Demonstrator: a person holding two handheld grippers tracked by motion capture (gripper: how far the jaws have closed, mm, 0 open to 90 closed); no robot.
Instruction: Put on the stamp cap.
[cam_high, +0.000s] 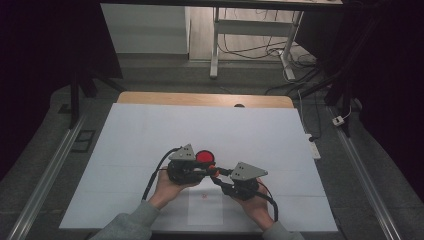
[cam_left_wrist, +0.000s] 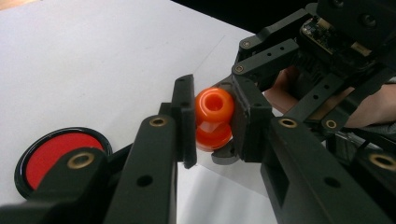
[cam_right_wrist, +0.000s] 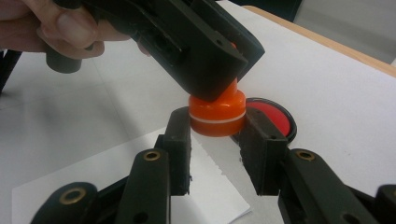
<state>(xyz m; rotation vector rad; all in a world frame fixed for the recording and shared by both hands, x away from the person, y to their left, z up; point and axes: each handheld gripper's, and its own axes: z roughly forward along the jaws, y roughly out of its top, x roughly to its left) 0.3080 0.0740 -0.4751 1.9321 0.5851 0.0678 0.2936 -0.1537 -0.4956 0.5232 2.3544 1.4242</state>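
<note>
Both grippers are clamped on the same little orange piece (cam_left_wrist: 213, 119), which looks like a cap with a rounded knob on top. In the left gripper view, the left gripper (cam_left_wrist: 212, 122) has its jaws squeezed on the knob end, right in the middle of the frame, with the right gripper's linkage coming in from the upper right. In the right gripper view, the right gripper (cam_right_wrist: 217, 122) pinches the wider lower part of the orange piece, the bit with a thin white line around it, while the left gripper comes down over the top of it from the upper left, a hand (cam_right_wrist: 56, 25) behind it.

From the high view the two grippers meet just below centre frame, nose to nose, above the white table cover (cam_high: 150, 135).

Just beside them sits a shallow black dish with a red inside (cam_left_wrist: 56, 151), at the lower left of the left gripper view. Can't see anything in it, just the red surface. A white sheet of paper (cam_right_wrist: 84, 186) lies on the table under the right gripper's jaws.
</note>
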